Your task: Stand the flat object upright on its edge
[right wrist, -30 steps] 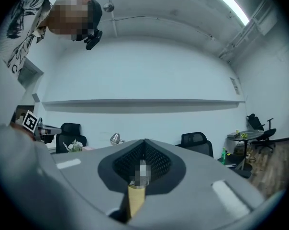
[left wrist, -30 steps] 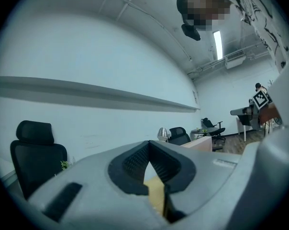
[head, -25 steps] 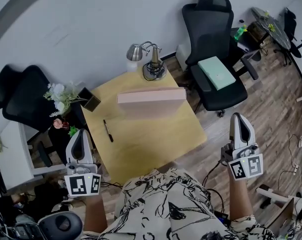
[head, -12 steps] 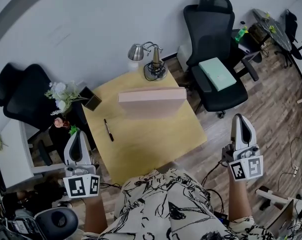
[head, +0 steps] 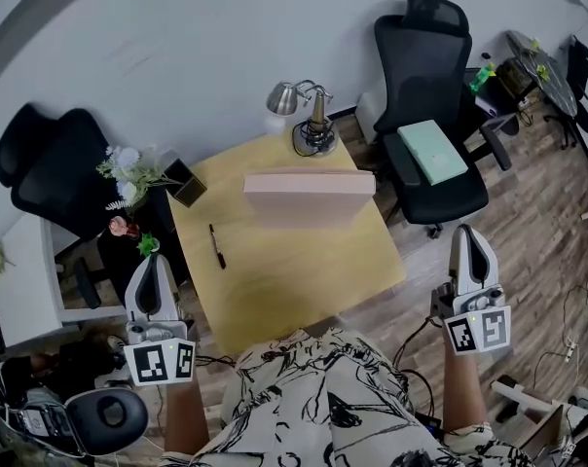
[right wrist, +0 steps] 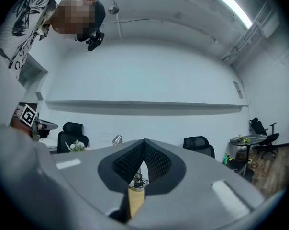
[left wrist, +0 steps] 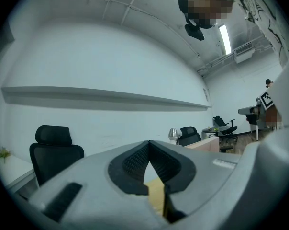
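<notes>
Showing the pink flat object upright on its long edge, on the far half of the wooden table. Finding the left gripper off the table's near-left corner, jaws pressed together on nothing. Finding the right gripper off the table's near-right corner, likewise closed and empty. Keeping both well apart from the object.

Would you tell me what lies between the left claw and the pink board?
A black pen lies on the table between the left claw and the pink board; the head view shows it.
</notes>
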### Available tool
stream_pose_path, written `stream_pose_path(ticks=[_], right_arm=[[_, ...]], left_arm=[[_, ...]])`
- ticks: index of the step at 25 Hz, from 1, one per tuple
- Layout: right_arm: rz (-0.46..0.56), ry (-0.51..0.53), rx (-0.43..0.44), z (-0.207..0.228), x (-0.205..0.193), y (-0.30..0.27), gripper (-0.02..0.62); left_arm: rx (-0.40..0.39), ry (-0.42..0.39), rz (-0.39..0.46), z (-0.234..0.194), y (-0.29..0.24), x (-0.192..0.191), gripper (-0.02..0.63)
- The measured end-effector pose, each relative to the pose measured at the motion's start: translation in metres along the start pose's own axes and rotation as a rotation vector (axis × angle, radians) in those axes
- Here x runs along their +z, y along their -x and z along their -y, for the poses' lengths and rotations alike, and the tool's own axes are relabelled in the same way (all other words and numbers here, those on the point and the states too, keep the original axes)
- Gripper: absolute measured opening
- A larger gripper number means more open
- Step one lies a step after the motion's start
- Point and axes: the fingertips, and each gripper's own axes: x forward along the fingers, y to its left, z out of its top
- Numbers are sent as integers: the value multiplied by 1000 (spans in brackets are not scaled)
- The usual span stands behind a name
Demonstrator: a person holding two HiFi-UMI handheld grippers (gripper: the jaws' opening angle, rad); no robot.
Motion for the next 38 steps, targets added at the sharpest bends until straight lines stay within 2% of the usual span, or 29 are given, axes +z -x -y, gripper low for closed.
stream_pose_path(ticks=[13,27,38], right_arm=[[7,2,83,-24,-1,-26,5],[-20,-2,122,-31,-9,-39,5],[-23,-3,119,-33,-9,-45,5]], left_arm=[[79,-5,-8,-20,23,-1,3],[80,-8,-19,-19,19,-5,3],[77,-2,-23,-21,14,-7,3]])
